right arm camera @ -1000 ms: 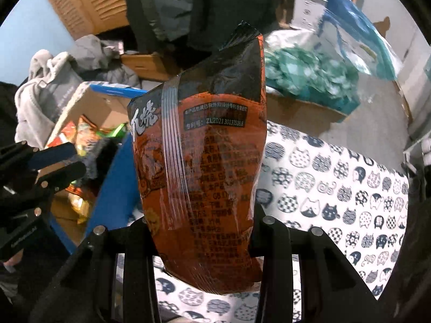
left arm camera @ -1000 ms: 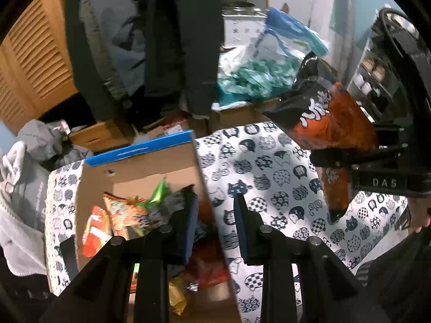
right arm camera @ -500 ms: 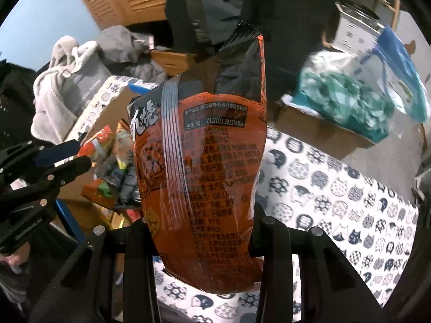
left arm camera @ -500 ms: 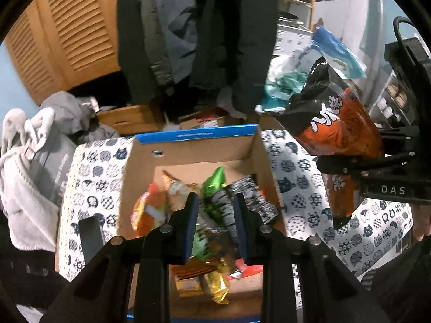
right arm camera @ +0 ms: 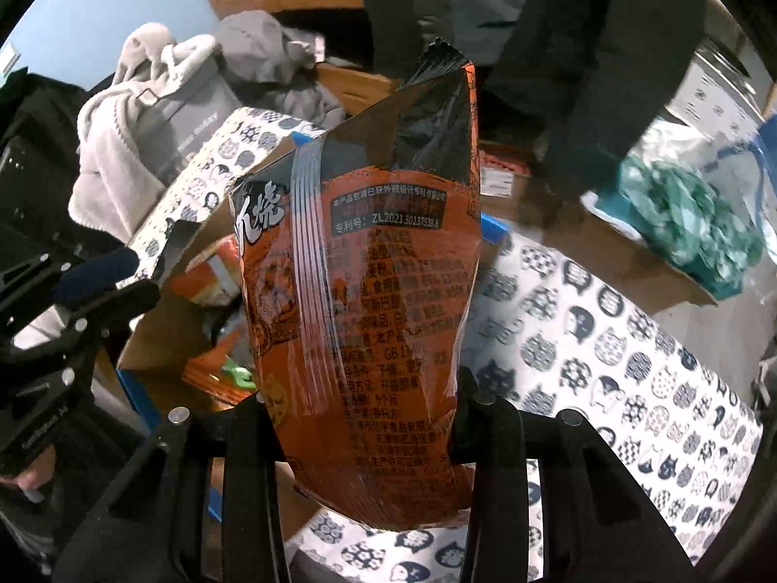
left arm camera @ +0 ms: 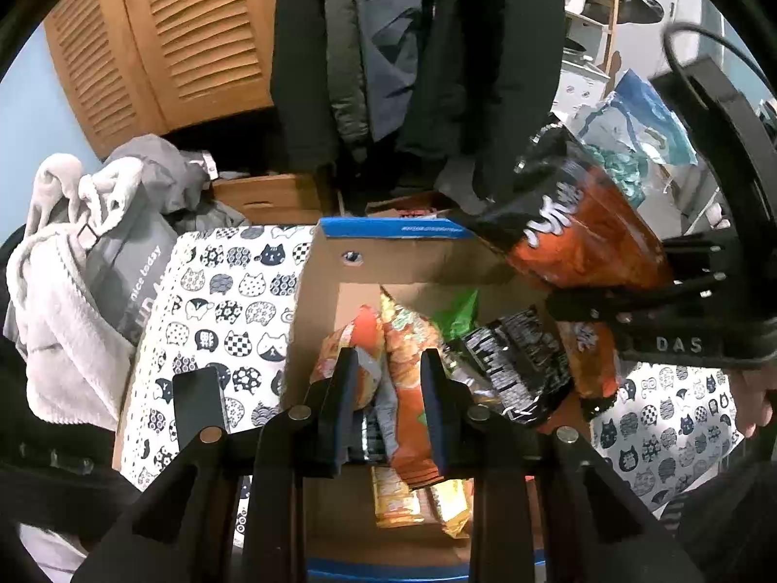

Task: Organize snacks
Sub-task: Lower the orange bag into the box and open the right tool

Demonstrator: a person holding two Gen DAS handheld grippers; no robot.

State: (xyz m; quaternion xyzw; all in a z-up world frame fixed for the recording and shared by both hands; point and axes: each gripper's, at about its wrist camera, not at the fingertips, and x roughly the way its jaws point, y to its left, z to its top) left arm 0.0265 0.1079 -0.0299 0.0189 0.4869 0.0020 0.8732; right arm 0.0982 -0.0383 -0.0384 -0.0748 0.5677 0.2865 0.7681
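Right wrist: snack bag (right arm camera: 369,320) overhangs box (right arm camera: 160,335)

Place: you are in a home room.
Evidence: hanging coats (left arm camera: 417,48), louvred doors (left arm camera: 160,39), piled laundry (left arm camera: 97,223), cat-print cloth (left arm camera: 228,301), snack box (left arm camera: 315,291).
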